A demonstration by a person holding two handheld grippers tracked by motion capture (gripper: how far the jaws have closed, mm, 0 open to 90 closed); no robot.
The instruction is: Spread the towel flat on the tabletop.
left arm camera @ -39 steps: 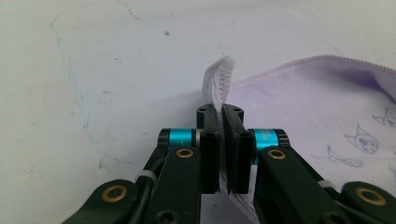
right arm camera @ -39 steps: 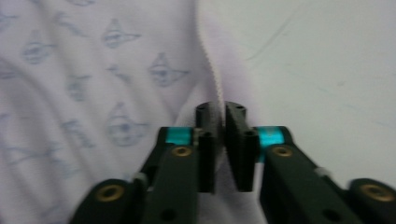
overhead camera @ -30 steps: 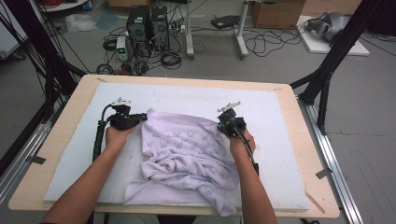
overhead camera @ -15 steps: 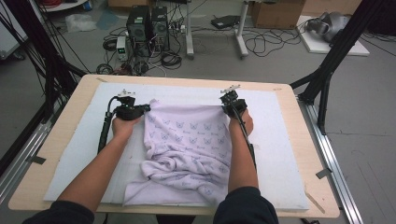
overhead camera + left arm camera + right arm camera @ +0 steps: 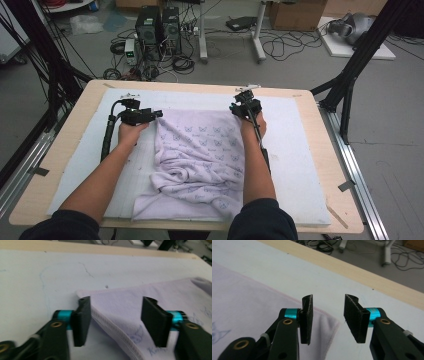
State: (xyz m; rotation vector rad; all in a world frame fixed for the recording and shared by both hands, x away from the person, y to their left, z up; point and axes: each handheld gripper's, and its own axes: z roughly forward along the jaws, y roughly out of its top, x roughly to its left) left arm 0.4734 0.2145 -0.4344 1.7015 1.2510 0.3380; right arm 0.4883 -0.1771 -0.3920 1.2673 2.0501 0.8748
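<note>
Two hand-held grippers sit at the far corners of the lilac towel (image 5: 200, 160), which lies mid-table on the white mat (image 5: 300, 150), smoothed toward twelve o'clock and bunched toward six. My left hand-held gripper (image 5: 115, 320) has just been opening, its corner loose between the jaws. My right hand-held gripper (image 5: 327, 317) has been opening too, released over its corner. I judge the cloth light, limp and wrinkle-prone; the hemmed corners offer the best hold.

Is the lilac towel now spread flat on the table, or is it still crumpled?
Partly spread: the far half of the towel lies flat on the white mat, while its near half is bunched in folds.
</note>
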